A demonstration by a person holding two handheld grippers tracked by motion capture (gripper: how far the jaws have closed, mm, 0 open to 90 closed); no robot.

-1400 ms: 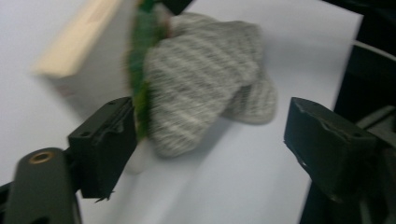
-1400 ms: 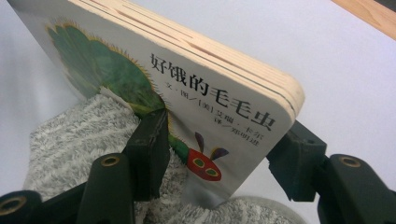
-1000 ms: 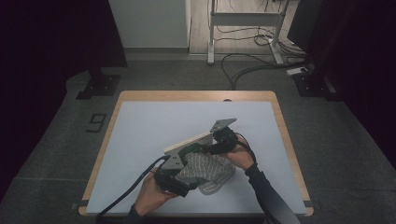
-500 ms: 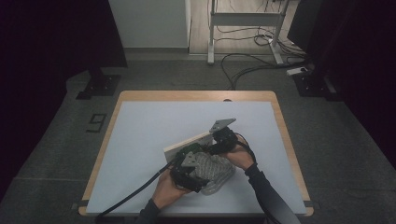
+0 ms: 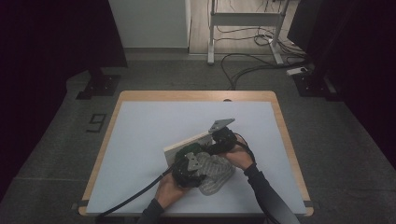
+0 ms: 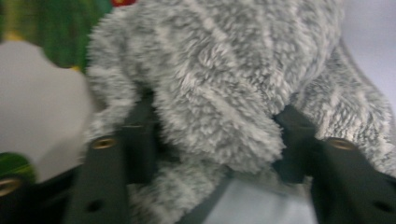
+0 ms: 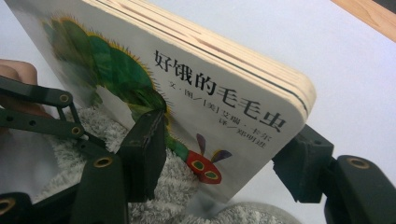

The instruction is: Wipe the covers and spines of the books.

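Observation:
A board book (image 7: 210,88) with a green caterpillar and Chinese lettering on its cover is tilted up on edge over the table, and my right gripper (image 7: 224,149) is shut on its lower corner. In the high view the book (image 5: 187,143) leans over a grey fuzzy cloth (image 5: 217,172). My left gripper (image 6: 215,144) has just been closing its jaws and now pinches a fold of the grey fuzzy cloth (image 6: 224,84). From above, the left gripper (image 5: 189,165) sits at the cloth's left edge and the right gripper (image 5: 219,140) just behind it.
The pale table top (image 5: 149,126) has a wooden rim and open room to the left and back. A cable (image 5: 135,193) trails from the left gripper toward the front edge. Dark floor with cables and stands lies beyond.
My left gripper came down and forward onto the grey fuzzy cloth and closed on it. The right gripper and the book have stayed where they were.

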